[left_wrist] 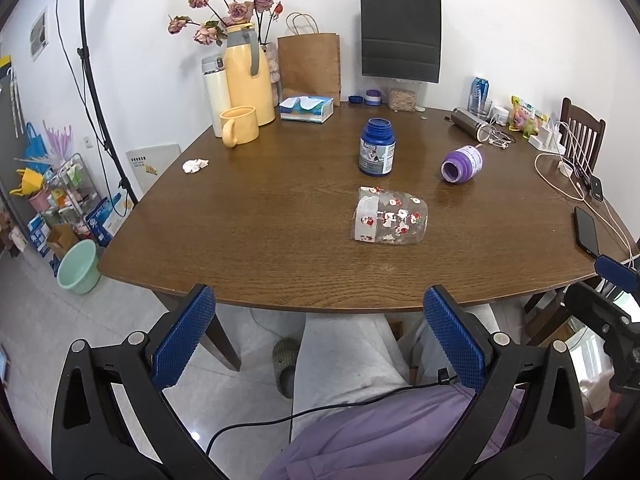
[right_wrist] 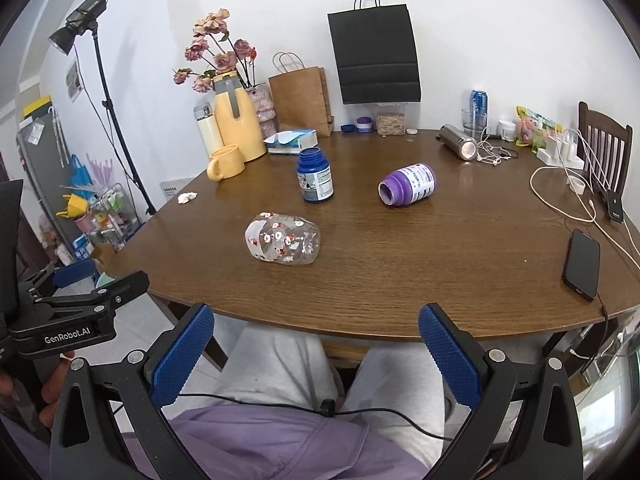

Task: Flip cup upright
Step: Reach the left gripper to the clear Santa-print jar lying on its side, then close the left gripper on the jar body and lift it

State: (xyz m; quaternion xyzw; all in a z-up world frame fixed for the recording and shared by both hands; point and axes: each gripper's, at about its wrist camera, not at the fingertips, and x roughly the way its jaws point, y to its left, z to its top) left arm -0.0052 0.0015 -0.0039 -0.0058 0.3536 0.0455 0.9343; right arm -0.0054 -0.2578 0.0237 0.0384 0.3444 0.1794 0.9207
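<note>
A: Left to right?
B: Yellow ceramic mug point(left_wrist: 239, 125) far left; clear plastic cup w/ red-white cartoon print point(left_wrist: 390, 221) on its side, mid wooden tabletop point(left_wrist: 256, 232); upright blue pill bottle point(left_wrist: 376, 147) behind it; purple bottle point(left_wrist: 463, 164) lying to the right.
A: Grippers?
B: Left hand-held gripper point(left_wrist: 320, 336) spread wide, holding nothing, near edge. Right hand-held gripper point(right_wrist: 316, 352) same.

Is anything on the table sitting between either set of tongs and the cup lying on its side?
Nothing visible does. The cup lies on its side on bare wood of the table, nearer the tongs than the blue bottle and the purple bottle. The left tongs and right tongs, both open, are short of the table edge.
</note>
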